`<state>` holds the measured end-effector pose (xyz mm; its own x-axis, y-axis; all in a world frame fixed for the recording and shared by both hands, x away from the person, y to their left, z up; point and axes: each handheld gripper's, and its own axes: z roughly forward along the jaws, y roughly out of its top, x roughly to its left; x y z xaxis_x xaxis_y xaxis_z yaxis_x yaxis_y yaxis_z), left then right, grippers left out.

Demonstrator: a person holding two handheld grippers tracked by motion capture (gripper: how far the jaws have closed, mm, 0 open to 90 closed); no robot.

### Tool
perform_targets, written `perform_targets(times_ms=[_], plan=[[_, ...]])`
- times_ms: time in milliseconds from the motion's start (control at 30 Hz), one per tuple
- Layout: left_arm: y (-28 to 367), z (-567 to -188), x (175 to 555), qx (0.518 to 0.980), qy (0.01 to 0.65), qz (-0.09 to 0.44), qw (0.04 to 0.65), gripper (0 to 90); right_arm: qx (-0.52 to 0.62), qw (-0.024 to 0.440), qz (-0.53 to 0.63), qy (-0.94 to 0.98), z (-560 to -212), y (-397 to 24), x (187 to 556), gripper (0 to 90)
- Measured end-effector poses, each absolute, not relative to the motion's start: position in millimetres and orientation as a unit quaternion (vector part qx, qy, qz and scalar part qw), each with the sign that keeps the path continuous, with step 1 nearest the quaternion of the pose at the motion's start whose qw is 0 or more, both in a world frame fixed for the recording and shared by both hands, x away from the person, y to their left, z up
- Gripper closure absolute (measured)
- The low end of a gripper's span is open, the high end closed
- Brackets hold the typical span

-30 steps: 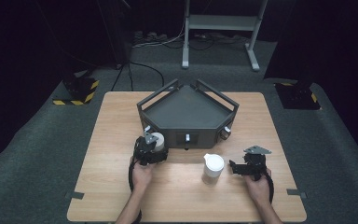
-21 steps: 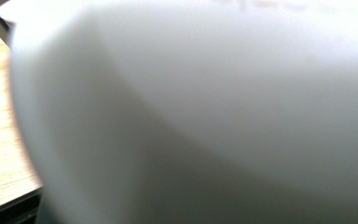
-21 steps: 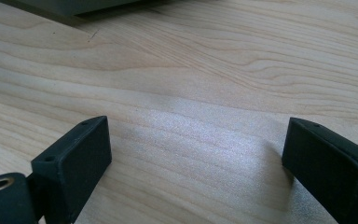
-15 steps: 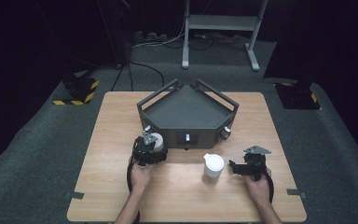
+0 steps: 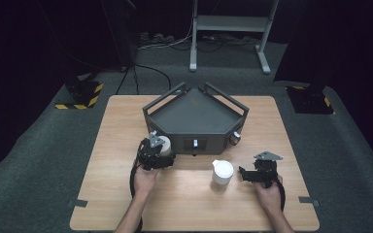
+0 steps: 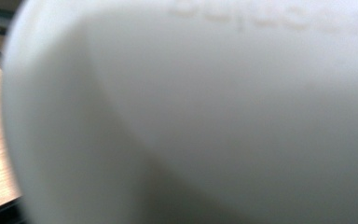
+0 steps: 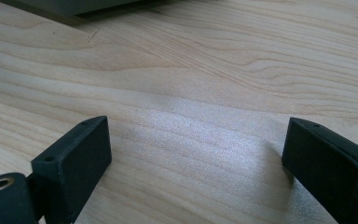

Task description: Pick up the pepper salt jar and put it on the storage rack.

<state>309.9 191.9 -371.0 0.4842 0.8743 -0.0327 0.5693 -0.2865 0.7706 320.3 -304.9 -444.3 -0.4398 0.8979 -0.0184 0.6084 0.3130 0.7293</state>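
Presently the left gripper (image 5: pixel 156 154) is clamped on a white cup (image 5: pixel 164 145), held just off the table (image 5: pixel 126 126) at the front left corner of the dark three-cornered tray (image 5: pixel 194 114); in the left gripper view the cup's wall (image 6: pixel 205 121) sits hard against the lens, blurred. Right gripper (image 5: pixel 252 174) rests low over bare wood, jaws spread wide with nothing between them, near a second white cup (image 5: pixel 222 172) standing upright. Risks, as judged: smooth round wall could slip or tilt in the pads if the hold is off-centre; cup could clip the tray's raised rail if carried across too low. Writing: faint raised lettering near the cup's rim (image 6: pixel 265 18), too blurred to read
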Motion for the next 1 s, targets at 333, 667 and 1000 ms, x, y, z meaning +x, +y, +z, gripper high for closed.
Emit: perform_targets(times_ms=[333,667,1000], plan=[[190.6,-349.1,309.3,0.798,0.434,0.197,0.369,31.3,0.483,0.217,0.333,0.78,-444.3,-304.9,320.3,7.5],[190.3,-327.6,304.6,0.8,0.416,0.204,0.381,31.4,0.482,0.218,0.333,0.781,-444.4,-305.0,320.3,7.5],[190.9,-301.7,311.8,0.812,0.397,0.196,0.38,31.4,0.482,0.218,0.333,0.781,-444.3,-304.9,320.3,7.5]])
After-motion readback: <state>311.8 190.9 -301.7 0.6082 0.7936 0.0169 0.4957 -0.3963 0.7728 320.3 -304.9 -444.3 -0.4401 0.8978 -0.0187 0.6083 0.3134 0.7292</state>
